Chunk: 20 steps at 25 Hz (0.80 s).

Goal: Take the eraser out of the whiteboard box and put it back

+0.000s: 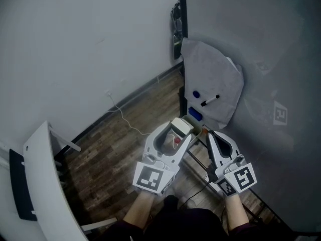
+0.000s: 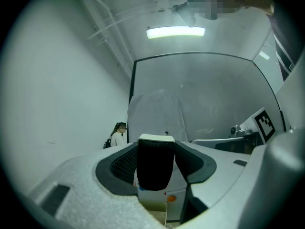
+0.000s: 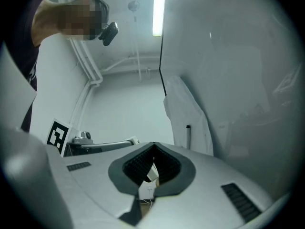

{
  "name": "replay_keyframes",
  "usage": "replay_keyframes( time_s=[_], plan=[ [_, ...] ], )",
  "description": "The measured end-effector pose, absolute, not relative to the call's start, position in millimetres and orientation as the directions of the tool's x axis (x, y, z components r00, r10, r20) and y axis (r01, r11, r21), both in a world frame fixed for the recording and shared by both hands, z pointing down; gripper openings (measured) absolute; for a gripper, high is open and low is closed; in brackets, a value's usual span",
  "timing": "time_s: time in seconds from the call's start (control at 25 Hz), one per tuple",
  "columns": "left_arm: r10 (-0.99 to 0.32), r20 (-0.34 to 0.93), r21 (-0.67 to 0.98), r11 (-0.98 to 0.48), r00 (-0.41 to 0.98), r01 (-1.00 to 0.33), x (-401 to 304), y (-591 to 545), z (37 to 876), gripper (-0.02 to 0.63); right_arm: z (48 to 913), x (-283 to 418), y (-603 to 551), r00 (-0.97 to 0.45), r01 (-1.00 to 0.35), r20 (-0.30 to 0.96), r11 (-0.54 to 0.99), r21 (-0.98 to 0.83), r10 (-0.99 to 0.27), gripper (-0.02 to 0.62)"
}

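The eraser, a white block with black felt, is clamped between the tips of my left gripper, in front of the grey whiteboard. A small blue box sits on the board's lower part, just beyond the eraser. In the left gripper view the felt fills the gap between the dark pads. My right gripper is beside it on the right, its jaws closed together with nothing held.
A white sheet hangs on the board with a blue magnet and a black marker. There is a white wall on the left, a wood floor with a cable below, and a white furniture edge at lower left.
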<state>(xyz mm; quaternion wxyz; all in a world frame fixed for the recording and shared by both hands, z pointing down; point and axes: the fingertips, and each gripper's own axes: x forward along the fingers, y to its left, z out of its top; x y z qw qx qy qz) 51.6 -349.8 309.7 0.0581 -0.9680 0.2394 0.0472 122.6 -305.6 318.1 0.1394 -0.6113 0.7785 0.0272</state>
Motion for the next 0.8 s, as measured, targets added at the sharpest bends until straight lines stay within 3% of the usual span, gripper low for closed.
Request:
replay_keyframes(
  time_s=[0.8],
  plan=[
    [-0.429,0.077,0.005,-0.902,0.9,-0.431,70,-397,419,0.235,380,128,-320,-0.15,-0.957,-0.139,0.179,-0.227,-0.979,0.003]
  ],
)
